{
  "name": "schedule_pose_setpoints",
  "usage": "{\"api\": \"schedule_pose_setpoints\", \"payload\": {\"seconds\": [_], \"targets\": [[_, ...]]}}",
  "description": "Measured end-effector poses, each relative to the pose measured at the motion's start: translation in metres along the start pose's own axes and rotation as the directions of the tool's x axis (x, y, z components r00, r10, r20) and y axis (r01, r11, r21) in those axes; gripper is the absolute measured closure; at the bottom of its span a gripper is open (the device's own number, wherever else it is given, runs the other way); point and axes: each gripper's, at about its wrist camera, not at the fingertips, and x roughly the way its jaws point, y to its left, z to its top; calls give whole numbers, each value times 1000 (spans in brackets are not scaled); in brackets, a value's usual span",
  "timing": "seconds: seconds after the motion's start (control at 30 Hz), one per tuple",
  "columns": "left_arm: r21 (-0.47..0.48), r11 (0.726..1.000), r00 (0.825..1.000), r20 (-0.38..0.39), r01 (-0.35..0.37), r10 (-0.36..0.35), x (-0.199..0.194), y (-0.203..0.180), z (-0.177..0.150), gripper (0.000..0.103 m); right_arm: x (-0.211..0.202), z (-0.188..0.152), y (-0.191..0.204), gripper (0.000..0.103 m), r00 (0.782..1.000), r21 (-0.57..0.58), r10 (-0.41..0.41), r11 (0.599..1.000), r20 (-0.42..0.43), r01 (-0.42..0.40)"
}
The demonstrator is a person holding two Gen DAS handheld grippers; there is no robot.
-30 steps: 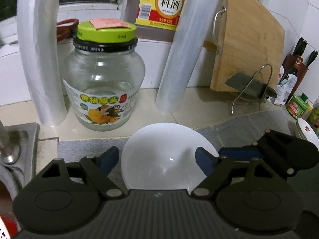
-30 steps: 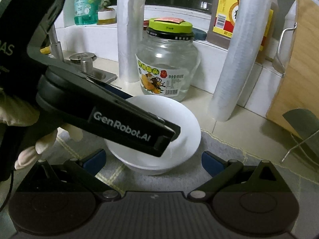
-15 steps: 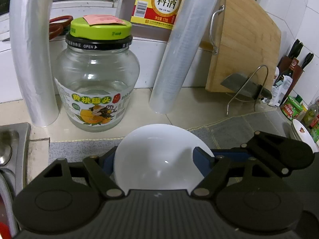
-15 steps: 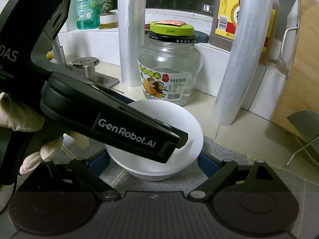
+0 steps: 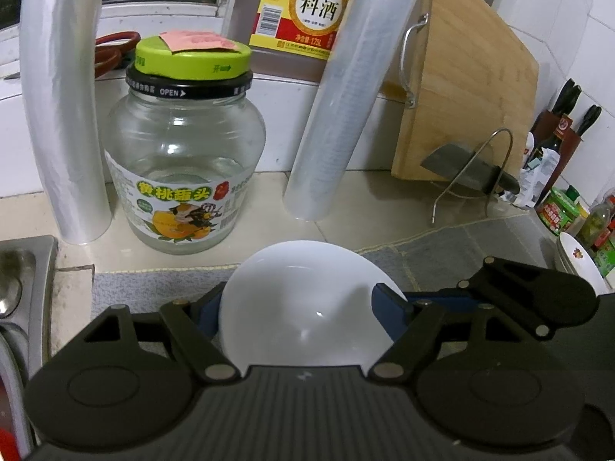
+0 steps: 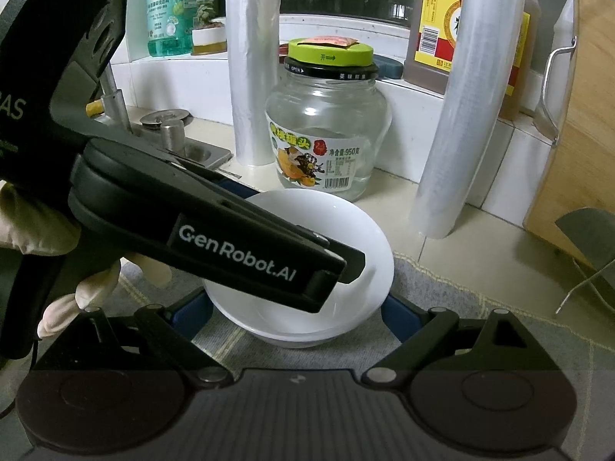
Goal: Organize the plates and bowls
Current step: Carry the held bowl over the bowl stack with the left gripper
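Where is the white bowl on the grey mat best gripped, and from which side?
Across its outer wall under the rim, coming from the near side, angled downward. The white bowl sits upright on the mat, its round wall offering opposite faces, while the glass jar stands close behind it.

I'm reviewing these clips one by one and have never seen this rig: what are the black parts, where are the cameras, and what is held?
No robot here: a person holds a handheld two-finger gripper in each hand, with a camera on each looking along its fingers. In the left view, the left gripper has its blue pads against a white bowl. The right view shows the right gripper closed on the same bowl's sides, with the left gripper crossing the frame and a gloved hand. The bowl sits on a grey mat, before a glass jar.
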Motion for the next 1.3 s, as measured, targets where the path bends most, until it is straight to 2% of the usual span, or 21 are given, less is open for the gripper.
{"api": "schedule_pose_setpoints", "payload": {"seconds": [0.43, 0.87, 1.3], "targets": [[4, 1000, 1000, 16, 3, -3, -22, -24, -3, 25, -28, -5, 1, 7, 1000, -16, 9, 1000, 3, -9], [10, 1000, 998, 64, -2, 2, -55, -63, -6, 25, -82, -15, -2, 7, 999, -40, 13, 999, 47, -11], [41, 999, 996, 89, 19, -23, -68, -114, -11, 25, -134, -40, -21, 7, 996, -35, -3, 999, 86, 6]]}}
